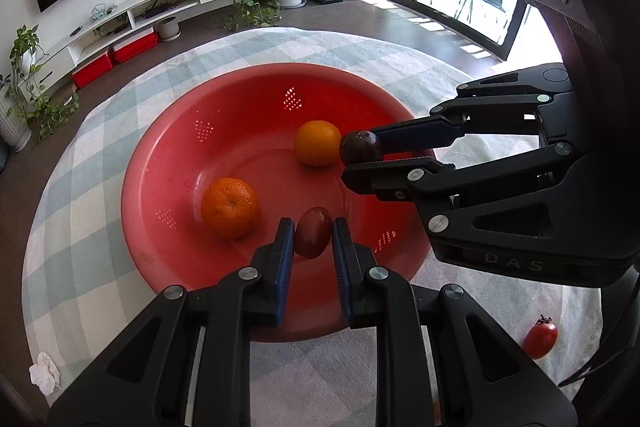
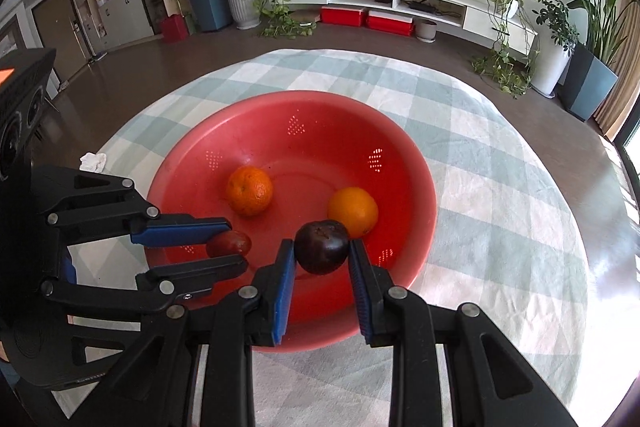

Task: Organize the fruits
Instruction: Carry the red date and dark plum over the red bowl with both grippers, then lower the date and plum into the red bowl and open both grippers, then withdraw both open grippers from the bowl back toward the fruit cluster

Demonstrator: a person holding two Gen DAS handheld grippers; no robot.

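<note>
Checked pale green-and-white cloth covers the desk [image 2: 480, 155], and on it, near the middle, sits the red plastic bowl [image 2: 416, 163] — a perforated colander type, by far the largest thing here. Inside it lie two oranges: one orange [image 2: 249, 190] toward the left wall in the right wrist view, a second orange [image 2: 353, 210] toward the right wall, apart from each other.

Both grippers hang over the bowl's near rim, each loaded. The right gripper [image 2: 322, 251] is clamped on a dark plum [image 2: 322, 246], pads pressing its sides. The left gripper [image 1: 313, 237] is closed narrow on a small reddish fruit [image 1: 313, 237], oval, perhaps a date or small tomato. One more red tomato [image 1: 541, 339] lies on the cloth near the desk's near right edge, outside the bowl.

The step in hand looks like delivery — fruit carried over the bowl, not yet released. The next move calls for lowering each gripper closer to the bowl floor, clear of the oranges, then parting the pads gently so nothing bounces out; the stray tomato remains to be fetched.
</note>
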